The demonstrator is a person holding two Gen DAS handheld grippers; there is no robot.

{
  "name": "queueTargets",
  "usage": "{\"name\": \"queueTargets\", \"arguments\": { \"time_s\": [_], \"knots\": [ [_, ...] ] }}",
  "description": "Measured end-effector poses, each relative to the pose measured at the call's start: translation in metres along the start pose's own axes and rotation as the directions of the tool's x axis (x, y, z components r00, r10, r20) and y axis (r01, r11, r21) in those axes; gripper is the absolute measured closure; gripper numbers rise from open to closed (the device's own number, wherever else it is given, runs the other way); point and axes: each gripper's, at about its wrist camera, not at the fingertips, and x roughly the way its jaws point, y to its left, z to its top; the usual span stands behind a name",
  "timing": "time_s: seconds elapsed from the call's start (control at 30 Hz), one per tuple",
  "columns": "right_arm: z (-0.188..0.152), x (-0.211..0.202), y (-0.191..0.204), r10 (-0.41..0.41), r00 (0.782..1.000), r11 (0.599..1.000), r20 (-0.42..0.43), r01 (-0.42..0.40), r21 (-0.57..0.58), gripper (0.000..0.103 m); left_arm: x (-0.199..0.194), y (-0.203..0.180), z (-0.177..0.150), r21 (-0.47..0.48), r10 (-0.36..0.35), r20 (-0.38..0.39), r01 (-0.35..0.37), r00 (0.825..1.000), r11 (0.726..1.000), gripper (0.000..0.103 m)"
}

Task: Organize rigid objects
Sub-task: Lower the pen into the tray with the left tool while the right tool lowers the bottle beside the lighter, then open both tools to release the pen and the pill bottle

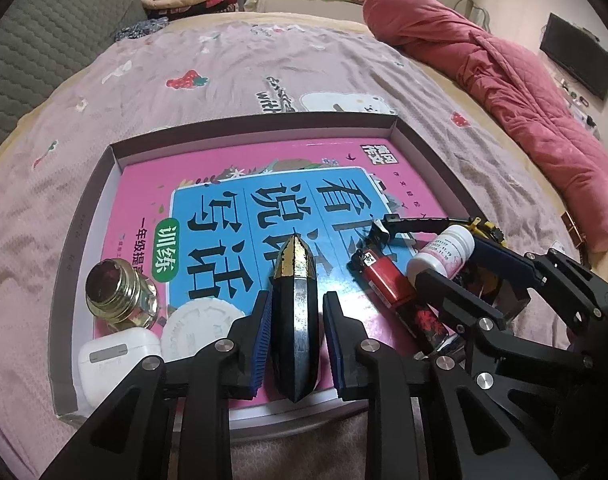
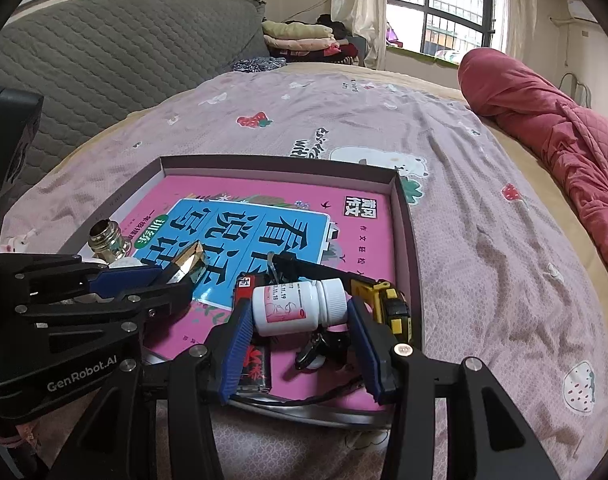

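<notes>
A shallow box [image 1: 84,216] on the bed holds a pink book [image 1: 240,184]. My left gripper [image 1: 296,340] stands around a black and gold faceted crystal [image 1: 296,312], with small gaps at both pads. My right gripper [image 2: 300,316] holds a white pill bottle [image 2: 296,306] sideways between its blue pads, above the box's near right corner; it also shows in the left wrist view [image 1: 444,252]. Under it lie a red lighter [image 1: 388,284], a yellow tape measure [image 2: 388,304] and a black clip [image 2: 316,348].
A glass bottle with a threaded neck [image 1: 116,296], a white round lid [image 1: 204,324] and a white earbud case [image 1: 112,356] sit at the box's near left. A rolled red quilt [image 1: 504,80] lies on the right. A grey headboard [image 2: 104,64] stands at the left.
</notes>
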Motion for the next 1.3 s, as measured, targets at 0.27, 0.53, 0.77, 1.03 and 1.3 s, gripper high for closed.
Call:
{"name": "queueTargets", "arguments": {
  "time_s": [0.27, 0.53, 0.77, 1.03, 1.3],
  "knots": [
    [0.001, -0.002, -0.003, -0.004, 1.000, 1.000, 0.010, 0.004, 0.012, 0.055, -0.007, 0.002, -0.001, -0.020, -0.026, -0.002, 0.026, 1.000, 0.999, 0.071],
    [0.002, -0.006, -0.003, -0.016, 0.999, 1.000, 0.027, 0.016, 0.011, 0.055, -0.013, 0.002, 0.000, -0.031, -0.035, 0.000, 0.035, 0.999, 0.999, 0.065],
    [0.004, -0.011, -0.005, -0.019, 0.999, 1.000, 0.043, 0.018, 0.011, 0.055, -0.020, 0.004, 0.000, -0.041, -0.031, 0.011, 0.031, 0.999, 0.999, 0.058],
    [0.006, -0.015, -0.005, -0.020, 0.998, 1.000, 0.055, 0.020, 0.011, 0.054, -0.027, 0.006, 0.002, -0.046, -0.016, 0.022, 0.017, 1.000, 0.999, 0.057],
    [0.006, -0.022, -0.006, -0.028, 0.998, 1.000, 0.061, 0.028, 0.012, 0.054, -0.038, 0.003, 0.002, -0.035, 0.002, 0.037, -0.001, 0.999, 0.999, 0.049]
  ]
}}
